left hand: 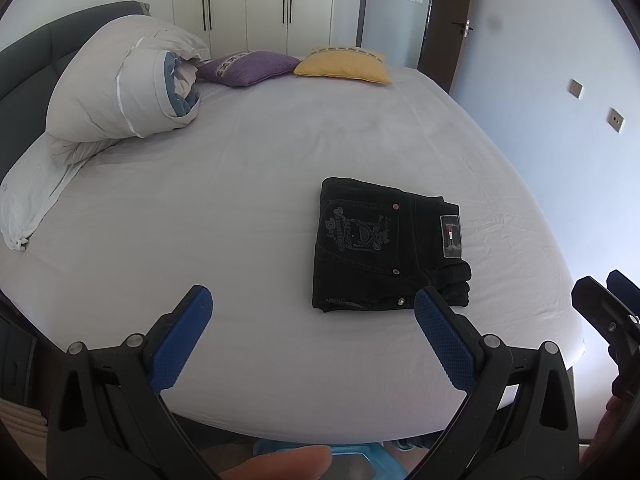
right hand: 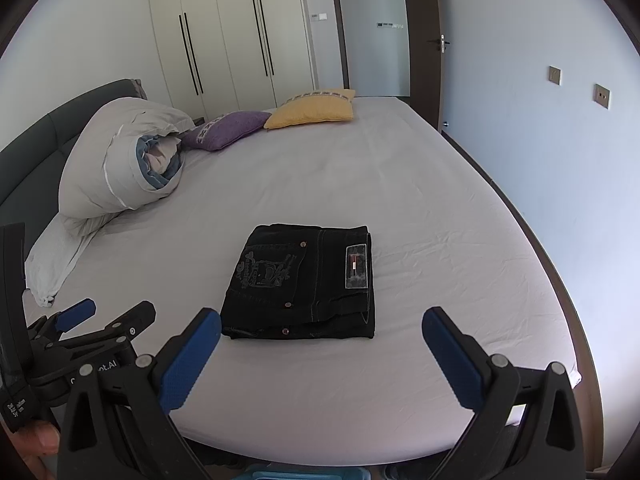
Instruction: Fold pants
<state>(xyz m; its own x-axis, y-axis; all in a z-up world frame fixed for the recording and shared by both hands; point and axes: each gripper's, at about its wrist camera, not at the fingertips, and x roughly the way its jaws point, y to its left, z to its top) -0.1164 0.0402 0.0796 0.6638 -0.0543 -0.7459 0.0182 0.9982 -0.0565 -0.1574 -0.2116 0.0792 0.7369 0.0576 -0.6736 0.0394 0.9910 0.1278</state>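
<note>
Holding both grippers empty and spread wide, I judge the folding done: my right gripper (right hand: 322, 330) hangs just short of the pants (right hand: 304, 280), my left gripper (left hand: 312, 308) beside them. They're a compact black denim rectangle, stitched pocket up, on the smooth pale sheet (right hand: 440, 208). Next, only retreat.

Home bedroom: bed (right hand: 400, 200), cushions (purple, yellow) (right hand: 312, 110), wardrobe (right hand: 224, 40)

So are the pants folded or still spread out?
Folded: the black pants lie as a compact stacked rectangle on the bed, neither gripper touching.
</note>
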